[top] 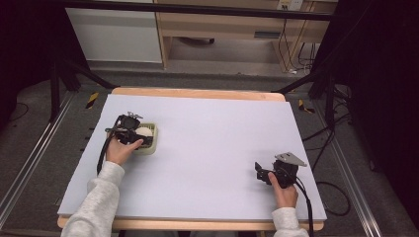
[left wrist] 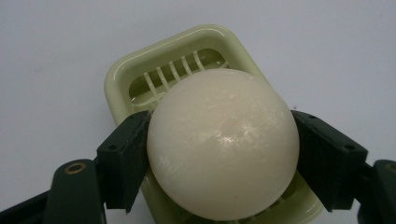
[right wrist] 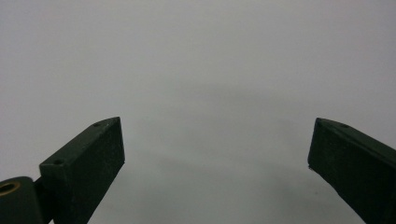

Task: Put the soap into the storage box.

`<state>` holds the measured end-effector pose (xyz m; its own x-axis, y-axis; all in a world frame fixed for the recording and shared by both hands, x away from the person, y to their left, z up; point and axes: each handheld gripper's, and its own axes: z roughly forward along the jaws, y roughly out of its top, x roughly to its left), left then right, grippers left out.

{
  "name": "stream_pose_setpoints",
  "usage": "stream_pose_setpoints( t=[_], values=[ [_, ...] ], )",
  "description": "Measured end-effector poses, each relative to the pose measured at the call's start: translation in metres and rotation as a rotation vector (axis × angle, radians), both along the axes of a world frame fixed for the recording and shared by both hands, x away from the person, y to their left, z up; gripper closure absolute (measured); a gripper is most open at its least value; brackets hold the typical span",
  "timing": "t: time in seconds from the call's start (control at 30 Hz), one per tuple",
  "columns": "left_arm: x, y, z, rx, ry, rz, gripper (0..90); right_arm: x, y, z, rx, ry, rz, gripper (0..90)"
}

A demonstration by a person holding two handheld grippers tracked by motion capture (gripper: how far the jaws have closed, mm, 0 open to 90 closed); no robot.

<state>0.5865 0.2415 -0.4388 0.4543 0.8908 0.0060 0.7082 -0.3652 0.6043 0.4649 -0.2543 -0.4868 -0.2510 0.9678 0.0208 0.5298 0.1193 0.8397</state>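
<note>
Egg (left wrist: 223, 144) clamped by left hand-held gripper (left wrist: 223, 156) above slicer (left wrist: 122, 74).

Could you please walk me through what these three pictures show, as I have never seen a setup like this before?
A person sits at a pale grey table with a hand-held black two-jaw tool in each hand. One picture looks down from above; the other two come from cameras riding on each tool. The left claw is shut on a smooth cream-white egg-shaped ball, just over a pale green plastic egg slicer tray with slotted ribs. The right claw hangs open with nothing between its jaws, over bare table near the front right.
</note>
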Motion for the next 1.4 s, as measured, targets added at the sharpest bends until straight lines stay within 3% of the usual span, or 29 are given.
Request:
stream_pose_setpoints(
  t=[0.2,0.33,0.5,0.6,0.8,0.87,1.2,1.27,1.4],
  values=[
    [-0.001,0.0,0.0,0.001,-0.005,0.002,23.5,0.0,0.0,0.0,-0.001,-0.001,-0.001,4.1],
    [-0.004,0.003,0.005,-0.038,-0.041,0.01,22.4,0.0,0.0,0.0,-0.003,-0.002,-0.003,4.1],
    [-0.012,0.004,0.013,-0.03,-0.069,0.014,18.0,0.0,0.001,0.0,-0.005,-0.002,-0.004,4.1],
    [-0.022,0.005,0.017,-0.054,-0.104,0.018,17.3,0.0,0.001,0.0,-0.006,-0.002,-0.005,4.1],
    [-0.039,0.008,0.019,-0.105,-0.136,0.009,16.2,0.0,0.001,0.0,-0.007,-0.002,-0.004,4.1],
    [-0.051,0.008,0.018,-0.129,-0.162,-0.004,16.2,0.0,0.001,0.0,-0.01,-0.004,-0.005,4.1],
    [-0.083,0.011,0.01,-0.13,-0.209,-0.016,15.4,-0.001,0.001,0.0,-0.003,-0.005,-0.005,4.1],
    [-0.09,0.014,0.007,-0.159,-0.211,-0.01,15.3,-0.001,0.001,0.0,-0.004,-0.004,-0.003,4.1],
    [-0.103,0.019,0.001,-0.147,-0.222,-0.005,15.3,-0.001,0.001,0.0,-0.006,-0.008,-0.006,4.1]
  ],
)
